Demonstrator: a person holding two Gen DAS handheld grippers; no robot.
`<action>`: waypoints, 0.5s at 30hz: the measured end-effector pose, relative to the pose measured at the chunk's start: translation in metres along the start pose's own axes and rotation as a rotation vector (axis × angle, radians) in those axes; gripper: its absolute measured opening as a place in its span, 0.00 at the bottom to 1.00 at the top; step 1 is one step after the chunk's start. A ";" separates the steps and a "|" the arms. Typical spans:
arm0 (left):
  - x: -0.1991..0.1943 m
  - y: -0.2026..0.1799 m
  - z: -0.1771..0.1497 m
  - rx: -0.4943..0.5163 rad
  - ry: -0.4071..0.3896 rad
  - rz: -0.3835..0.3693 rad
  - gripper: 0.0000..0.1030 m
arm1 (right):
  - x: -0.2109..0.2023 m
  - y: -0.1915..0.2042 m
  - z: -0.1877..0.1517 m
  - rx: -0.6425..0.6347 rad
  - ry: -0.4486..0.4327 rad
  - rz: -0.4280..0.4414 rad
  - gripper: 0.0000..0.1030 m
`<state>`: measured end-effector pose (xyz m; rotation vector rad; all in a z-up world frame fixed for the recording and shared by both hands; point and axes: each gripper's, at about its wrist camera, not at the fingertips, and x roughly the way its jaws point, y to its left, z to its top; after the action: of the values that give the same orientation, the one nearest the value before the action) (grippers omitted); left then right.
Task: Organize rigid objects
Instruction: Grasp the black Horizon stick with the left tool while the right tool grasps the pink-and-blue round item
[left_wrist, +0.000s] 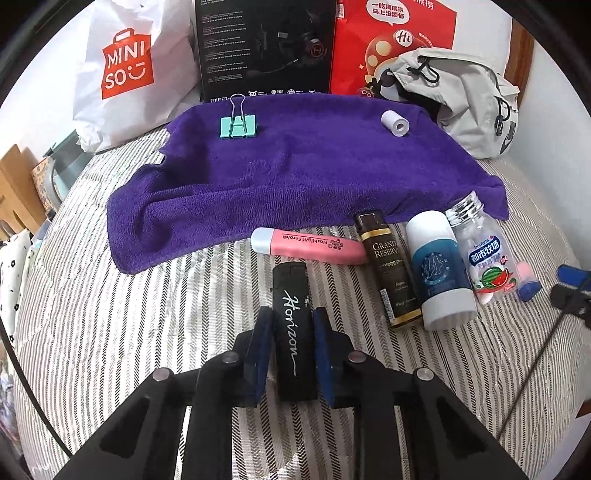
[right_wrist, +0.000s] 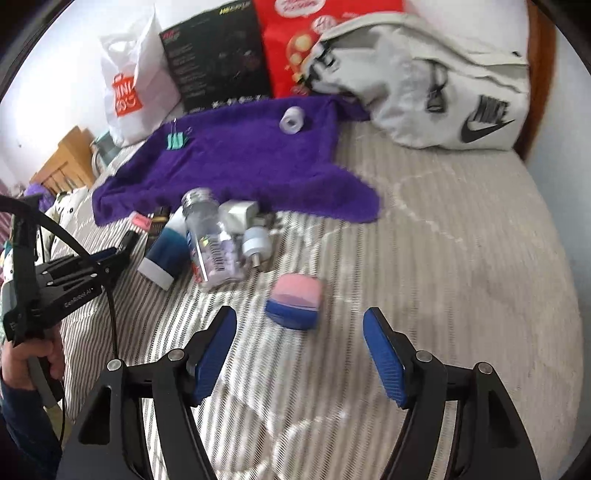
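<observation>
Left wrist: left claw (left_wrist: 291, 347) clamps black lighter (left_wrist: 293, 332); right claw (right_wrist: 300, 354) apart, seemingly near blurred eraser (right_wrist: 293, 301)

Back of the striped bed (left_wrist: 110, 314): white Miniso bag (left_wrist: 122, 74), black box (left_wrist: 266, 48), red bag (left_wrist: 391, 40), grey Nike backpack (right_wrist: 443, 92) slumped beside.

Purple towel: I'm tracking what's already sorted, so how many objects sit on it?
2: a teal binder clip near its far left, a white tape roll near its far right.
</observation>
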<state>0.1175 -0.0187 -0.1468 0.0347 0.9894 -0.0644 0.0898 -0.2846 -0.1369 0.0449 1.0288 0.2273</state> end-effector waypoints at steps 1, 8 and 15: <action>0.000 0.000 0.000 0.001 0.001 0.000 0.21 | 0.006 0.002 0.001 0.009 0.002 -0.010 0.69; -0.001 0.003 -0.002 -0.005 0.005 -0.016 0.21 | 0.037 0.014 0.002 0.013 -0.014 -0.118 0.53; -0.002 0.005 -0.002 -0.016 -0.008 -0.032 0.21 | 0.032 0.003 -0.004 0.021 -0.040 -0.139 0.36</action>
<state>0.1151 -0.0130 -0.1462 0.0036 0.9826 -0.0861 0.1020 -0.2756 -0.1651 -0.0029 0.9902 0.0892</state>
